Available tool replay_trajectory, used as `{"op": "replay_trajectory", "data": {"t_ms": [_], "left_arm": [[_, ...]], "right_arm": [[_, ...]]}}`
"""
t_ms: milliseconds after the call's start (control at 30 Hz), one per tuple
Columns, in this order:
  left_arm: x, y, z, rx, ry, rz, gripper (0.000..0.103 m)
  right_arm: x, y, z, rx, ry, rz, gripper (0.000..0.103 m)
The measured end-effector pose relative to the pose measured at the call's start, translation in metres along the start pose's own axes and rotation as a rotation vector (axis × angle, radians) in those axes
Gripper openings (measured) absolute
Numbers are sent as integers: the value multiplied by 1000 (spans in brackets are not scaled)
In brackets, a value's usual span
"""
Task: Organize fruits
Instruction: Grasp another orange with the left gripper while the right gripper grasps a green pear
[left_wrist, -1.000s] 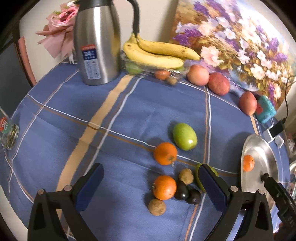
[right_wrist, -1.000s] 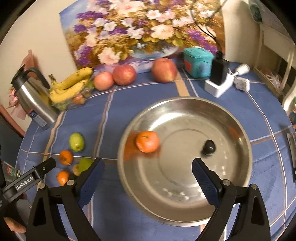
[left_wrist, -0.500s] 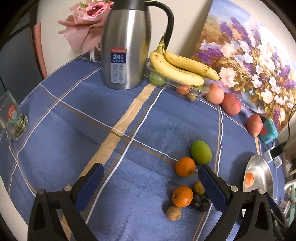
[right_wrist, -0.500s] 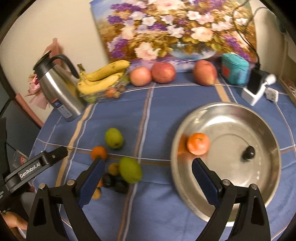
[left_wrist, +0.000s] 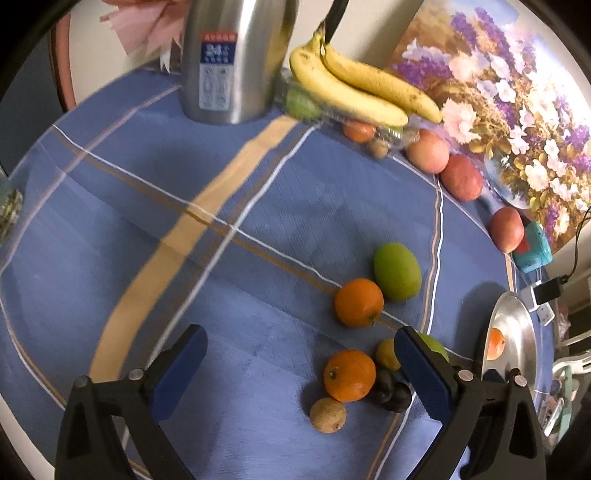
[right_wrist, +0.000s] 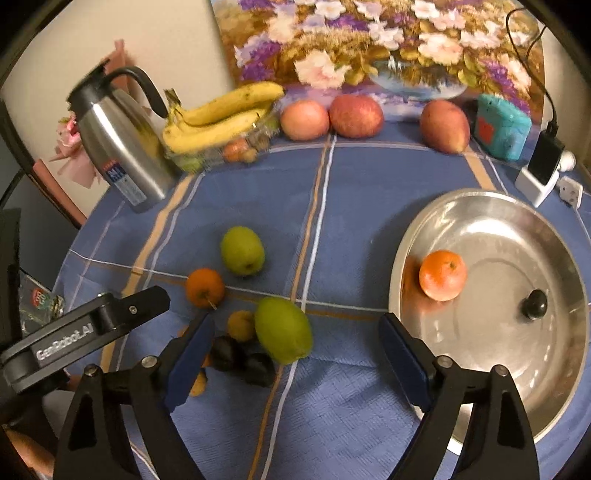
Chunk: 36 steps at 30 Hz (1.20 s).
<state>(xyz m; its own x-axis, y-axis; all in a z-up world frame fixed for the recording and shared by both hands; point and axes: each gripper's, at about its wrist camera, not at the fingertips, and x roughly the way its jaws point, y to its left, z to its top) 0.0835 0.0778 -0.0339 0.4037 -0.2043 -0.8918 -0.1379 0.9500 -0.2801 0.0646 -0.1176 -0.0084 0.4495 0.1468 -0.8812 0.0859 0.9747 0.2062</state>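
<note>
Hovering over the lower middle of the right wrist view, the right hand-held gripper (right_wrist: 295, 362) has its jaws wide apart, though they have just been narrowing a little, with nothing pressed between the pads; the nearer green fruit (right_wrist: 282, 330) lies just ahead of them, toward the left pad. That fruit looks like the one to fetch next for the steel pan (right_wrist: 406, 236) at the right of the frame, which already holds one orange (right_wrist: 442, 275) and a small dark fruit (right_wrist: 533, 303). To do this well, I would centre the jaws on the green fruit before lowering, since two dark plums (right_wrist: 242, 360) and a small yellow fruit (right_wrist: 241, 325) touch or crowd it on its left side and a pad coming down there could knock them rolling. Closing gently across the fruit's narrower girth should hold it without bruising. The left hand-held gripper (left_wrist: 295, 369) is also open and empty in the lower part of its own view, with a second orange (left_wrist: 349, 376) and a brown fruit (left_wrist: 328, 415) between its pads' lines; keeping the two tools from crossing over this same cluster on the table (left_wrist: 221, 184) matters.
</note>
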Motion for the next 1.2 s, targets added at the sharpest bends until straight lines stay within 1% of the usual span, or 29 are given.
{"op": "replay_trajectory", "data": {"t_ms": [33, 67, 100, 167, 233, 300, 433, 467, 567, 633, 667, 733, 767, 833, 1000, 1200], "left_arm": [[3, 0, -1, -7, 11, -9, 101], [5, 0, -1, -11, 18, -15, 101], [6, 1, -1, -14, 26, -23, 101], [11, 0, -2, -17, 43, -36, 97], [15, 0, -3, -28, 66, -54, 90], [19, 1, -5, -43, 92, -79, 86], [23, 0, -6, -53, 119, -120, 70], [24, -1, -6, -55, 124, -128, 68], [26, -2, -8, -66, 143, -160, 57], [28, -3, -9, -78, 158, -180, 46], [30, -3, -10, -84, 168, -189, 43], [31, -3, -10, -91, 172, -185, 37], [31, -2, -11, -96, 173, -188, 37], [31, -1, -11, -107, 175, -195, 37], [30, -2, -11, -104, 172, -190, 36], [30, -2, -10, -109, 171, -190, 36]], "right_arm": [[3, -1, 0, 3, 10, 1, 83], [6, -1, 0, 5, 15, 2, 75], [9, -2, 0, 9, 24, 1, 74], [13, -4, 0, 17, 34, 6, 74], [16, -5, 0, 23, 42, 15, 73], [18, -5, -1, 27, 45, 16, 73], [21, -3, -1, 22, 55, 18, 72], [22, -1, 0, 17, 56, 16, 72], [23, 1, -1, 4, 58, 20, 66], [24, 4, -1, -8, 62, 14, 64], [25, 4, -2, -13, 65, 16, 63], [27, 6, -3, -20, 72, 18, 57], [28, 7, -4, -22, 73, 18, 54], [28, 7, -4, -20, 76, 24, 53], [29, 6, -5, -14, 78, 35, 44], [28, 6, -6, -11, 75, 43, 42]]}}
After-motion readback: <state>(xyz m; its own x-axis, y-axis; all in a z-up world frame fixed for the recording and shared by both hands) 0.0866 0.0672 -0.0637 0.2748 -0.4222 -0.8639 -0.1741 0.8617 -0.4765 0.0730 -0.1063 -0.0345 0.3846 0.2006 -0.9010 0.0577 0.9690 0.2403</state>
